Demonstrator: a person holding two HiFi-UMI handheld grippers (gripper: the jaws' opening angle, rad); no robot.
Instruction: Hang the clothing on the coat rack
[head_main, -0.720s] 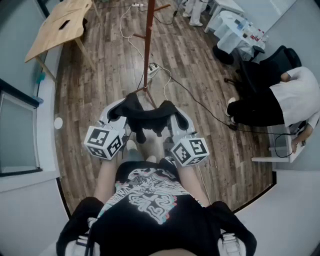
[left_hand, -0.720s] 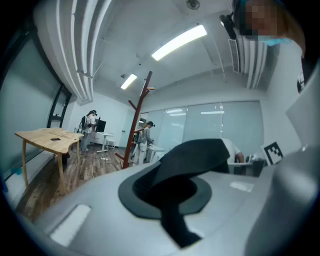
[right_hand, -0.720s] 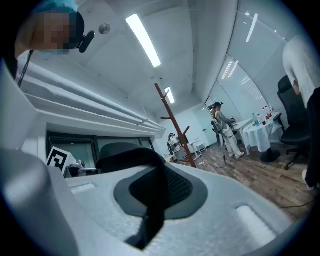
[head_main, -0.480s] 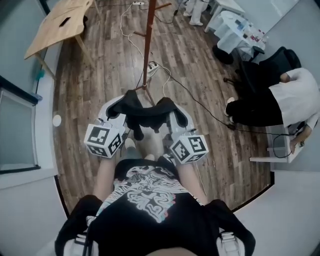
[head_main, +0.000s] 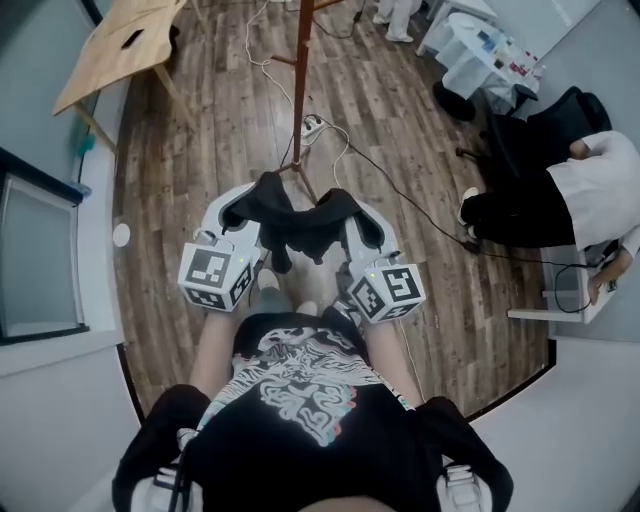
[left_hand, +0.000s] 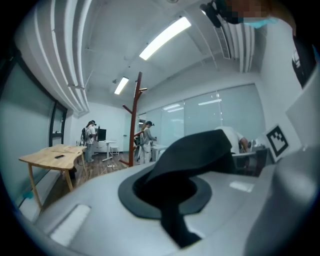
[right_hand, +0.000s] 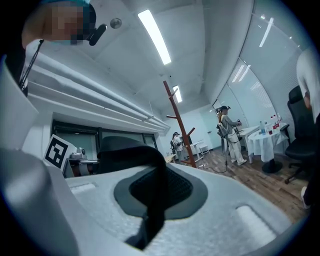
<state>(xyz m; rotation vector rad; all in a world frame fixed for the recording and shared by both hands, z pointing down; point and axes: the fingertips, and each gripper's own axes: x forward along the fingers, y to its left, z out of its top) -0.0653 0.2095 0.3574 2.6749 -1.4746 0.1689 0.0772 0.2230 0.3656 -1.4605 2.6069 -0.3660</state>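
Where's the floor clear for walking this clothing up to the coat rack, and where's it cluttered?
Bare floor lies left of the coat rack, between it and the wooden table. Right of the rack is crowded: cables and a power strip, then a seated person.

Black tee w/ white swirly graphic, short sleeves.

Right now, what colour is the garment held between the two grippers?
Black: the garment looks plain, with no pattern visible. It shows best in the head view.
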